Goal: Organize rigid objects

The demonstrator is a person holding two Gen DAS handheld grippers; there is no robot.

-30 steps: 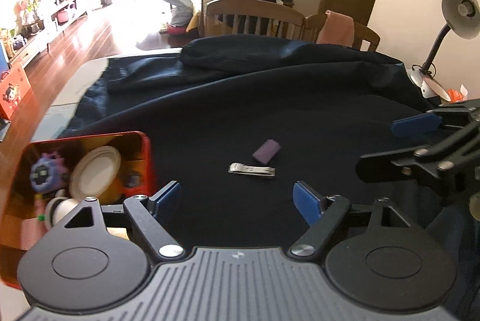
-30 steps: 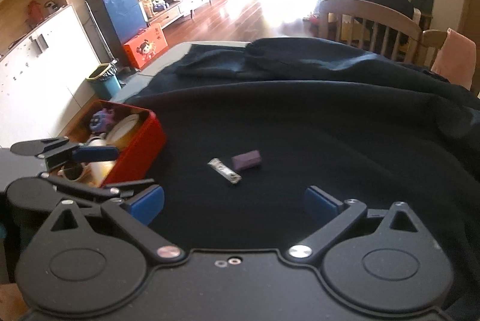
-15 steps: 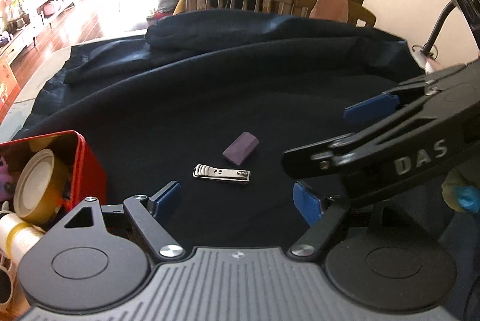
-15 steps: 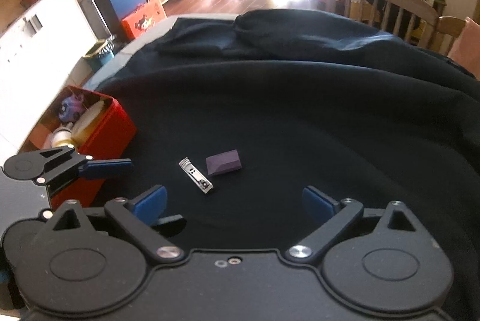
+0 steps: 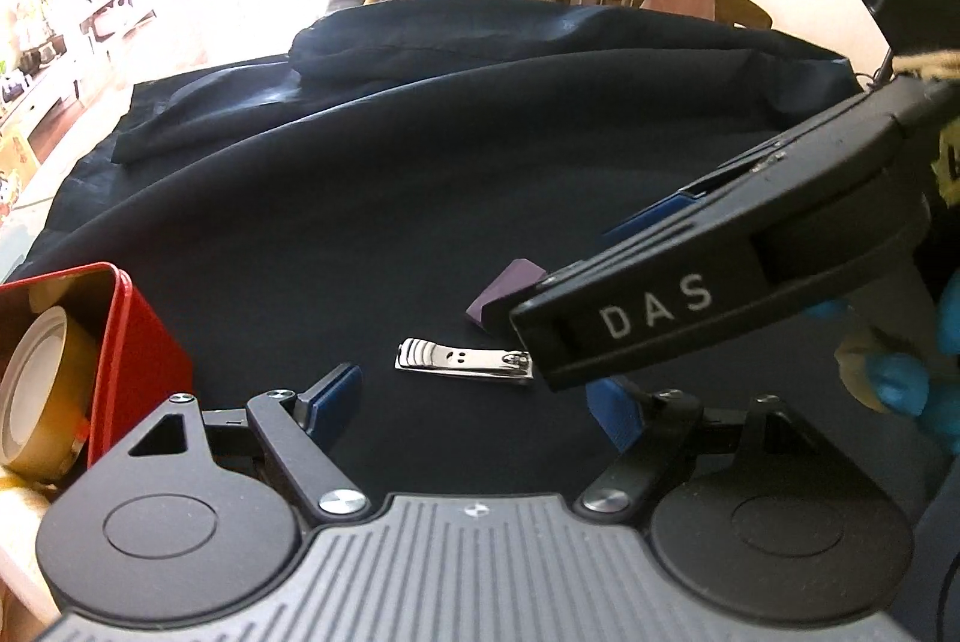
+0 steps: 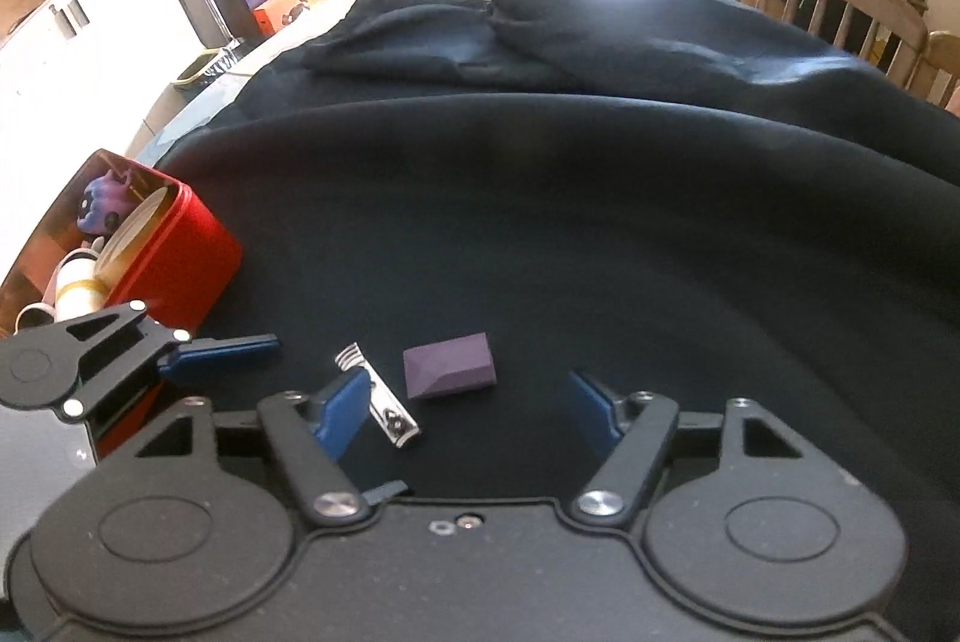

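Your right gripper (image 6: 474, 411) hangs low over the dark cloth (image 6: 600, 222) with its jaws apart — they have just been closing in, and the purple block (image 6: 449, 373) lies on the cloth between them, not yet touched by either pad. The nail clipper (image 6: 377, 396) lies just beside the block, partly behind your right gripper's left finger. Your left gripper (image 5: 477, 405) is also spread wide and holds nothing; the clipper sits just ahead of its fingertips. From that side, your right gripper reaches in across the block. The red tin (image 6: 180, 252) stands well off to the left, already holding a tape roll (image 5: 36, 390) and a purple toy (image 6: 102, 207).
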